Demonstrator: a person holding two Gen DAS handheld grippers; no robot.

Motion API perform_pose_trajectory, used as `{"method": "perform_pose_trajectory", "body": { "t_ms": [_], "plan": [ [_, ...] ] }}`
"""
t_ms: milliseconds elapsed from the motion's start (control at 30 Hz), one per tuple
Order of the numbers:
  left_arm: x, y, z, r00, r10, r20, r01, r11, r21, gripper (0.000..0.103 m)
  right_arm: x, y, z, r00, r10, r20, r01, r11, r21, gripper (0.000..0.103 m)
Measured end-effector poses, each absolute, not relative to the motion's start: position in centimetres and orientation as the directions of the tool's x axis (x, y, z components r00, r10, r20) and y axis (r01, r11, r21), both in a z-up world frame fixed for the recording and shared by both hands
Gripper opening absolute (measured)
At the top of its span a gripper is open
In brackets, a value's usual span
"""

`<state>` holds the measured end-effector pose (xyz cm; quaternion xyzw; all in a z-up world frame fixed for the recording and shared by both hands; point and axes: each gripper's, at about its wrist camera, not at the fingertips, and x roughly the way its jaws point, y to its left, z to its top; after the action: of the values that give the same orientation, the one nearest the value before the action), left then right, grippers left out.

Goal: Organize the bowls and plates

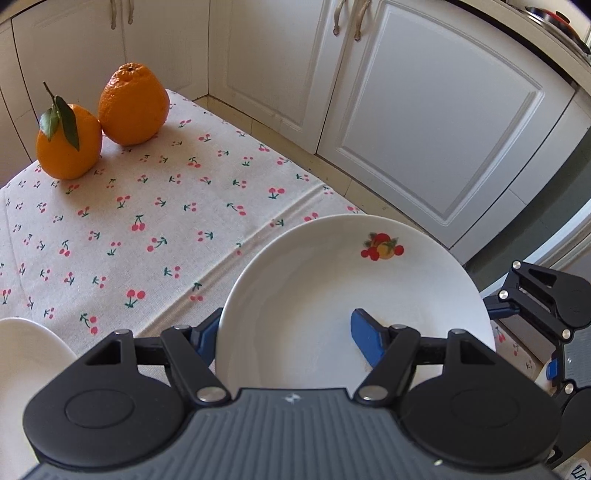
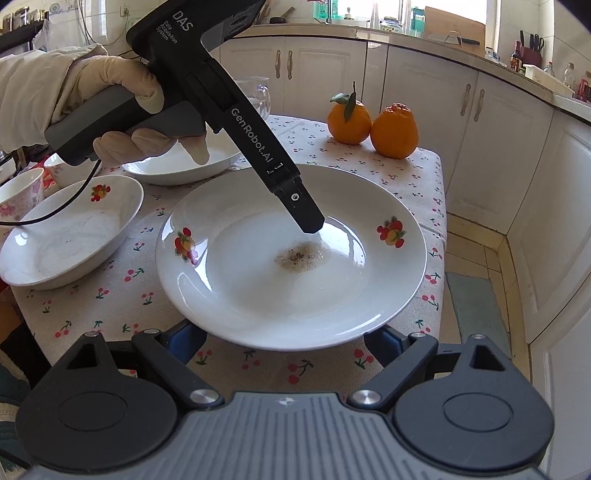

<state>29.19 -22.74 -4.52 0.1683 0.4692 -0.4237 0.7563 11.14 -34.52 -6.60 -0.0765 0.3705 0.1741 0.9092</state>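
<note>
We count one large white plate (image 2: pixel 291 258) with a fruit motif on each side and a brownish smear of residue (image 2: pixel 300 254) at its centre. It sits at the near corner of the tabletop (image 2: pixel 110 310), over the cherry-print cloth (image 1: pixel 147 221). To its left lie two white bowls: a shallow one with a fruit motif (image 2: pixel 70 236) and a plainer one (image 2: pixel 184 162) further back. Two small floral cups (image 2: pixel 22 192) stand at the far left, and a clear glass mug (image 2: pixel 258 96) behind. Two oranges (image 2: pixel 373 123) stand touching at the far corner, one with a stem and leaves.

Our left gripper (image 1: pixel 291 339) is clamped on the plate's rim, one blue finger (image 1: pixel 365 339) lying inside the plate and the other under the edge. From the right wrist view its black body slants down from a gloved hand (image 2: pixel 92 99) into the plate. Our right gripper (image 2: pixel 286 339) is spread wide, its blue fingers either side of the plate's near rim and below it; we cannot tell whether they touch it.

White cabinet doors (image 1: pixel 436 122) with curved handles wrap around the table, with pale floor tiles (image 2: pixel 476 258) below. A cluttered counter (image 2: pixel 406 33) with bottles and jars runs beneath a bright window.
</note>
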Motion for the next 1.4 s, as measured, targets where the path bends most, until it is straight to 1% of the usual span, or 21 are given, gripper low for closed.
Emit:
{"method": "perform_pose_trajectory", "body": {
  "t_ms": [267,833,900,967,1000,1200,1400],
  "plan": [
    [31.2,-23.6,-5.2,0.196,-0.492,-0.848,0.794,0.587,-0.157,0.071,12.9,-35.4,-7.2,0.663,0.251,-0.705,-0.357,0.934,-0.003,0.094],
    [32.3,-24.2,-5.6,0.198,-0.500,-0.843,0.787,0.593,-0.167,0.069,13.8,-36.0,-7.5,0.662,0.247,-0.708,-0.331,0.944,0.020,0.095],
    [32.2,-24.2,-5.5,0.202,-0.501,-0.842,0.787,0.594,-0.165,0.073,13.7,-36.1,-7.5,0.662,0.250,-0.707,-0.328,0.944,0.026,0.095],
    [32.0,-24.0,-5.2,0.222,-0.500,-0.837,0.786,0.600,-0.150,0.085,13.6,-36.1,-7.4,0.666,0.260,-0.699,-0.329,0.944,0.038,0.103],
    [31.8,-24.0,-5.0,0.238,-0.498,-0.834,0.785,0.604,-0.136,0.086,13.5,-36.1,-7.2,0.667,0.259,-0.698,-0.323,0.945,0.042,0.103],
    [30.5,-22.9,-3.3,0.281,-0.500,-0.819,0.778,0.618,-0.111,0.086,12.2,-36.0,-6.5,0.675,0.253,-0.693,-0.300,0.952,0.056,0.103],
    [27.8,-20.8,-0.6,0.338,-0.515,-0.788,0.776,0.626,-0.076,0.086,9.5,-35.5,-5.0,0.699,0.256,-0.667,-0.264,0.960,0.093,0.103]
  ]
}}
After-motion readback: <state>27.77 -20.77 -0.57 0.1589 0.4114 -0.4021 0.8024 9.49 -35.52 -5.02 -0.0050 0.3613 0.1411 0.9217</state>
